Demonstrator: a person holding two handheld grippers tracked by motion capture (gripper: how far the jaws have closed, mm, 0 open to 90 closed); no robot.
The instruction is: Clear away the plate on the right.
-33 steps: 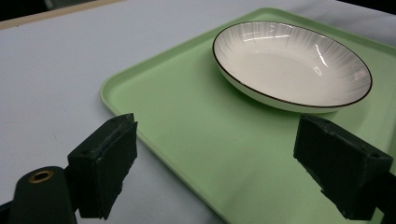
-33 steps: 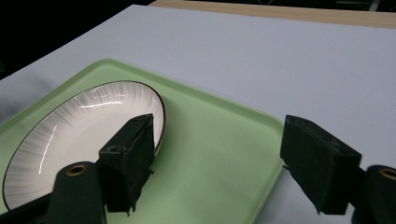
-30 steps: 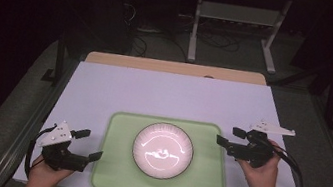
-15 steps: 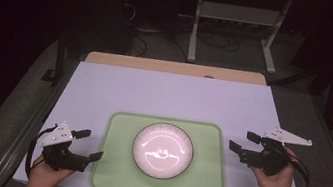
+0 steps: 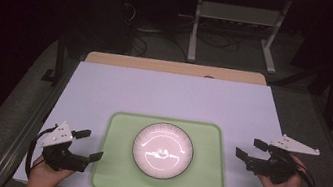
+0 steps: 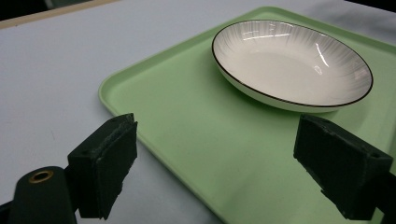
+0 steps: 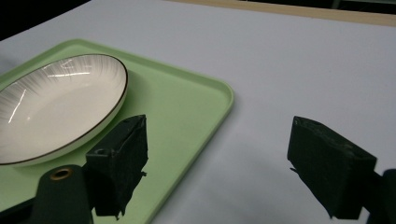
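A white dish with a thin dark rim (image 5: 163, 149) (image 6: 292, 63) (image 7: 51, 105) lies in the middle of a pale green tray (image 5: 112, 166) (image 6: 201, 140) (image 7: 187, 105) near the table's front edge. My left gripper (image 5: 88, 144) (image 6: 219, 168) hovers at the tray's left edge, open, nothing between its jaws. My right gripper (image 5: 251, 150) (image 7: 217, 163) is off the tray's right side, over bare table, open and empty as well.
The white table top (image 5: 174, 97) stretches back to a wooden strip (image 5: 173, 68) at its far edge. Beyond it on the dark floor stand a metal frame (image 5: 236, 23) and cables.
My right gripper has drawn back to the right, away from the tray's right edge. The left gripper, the dish and the tray have stayed put.
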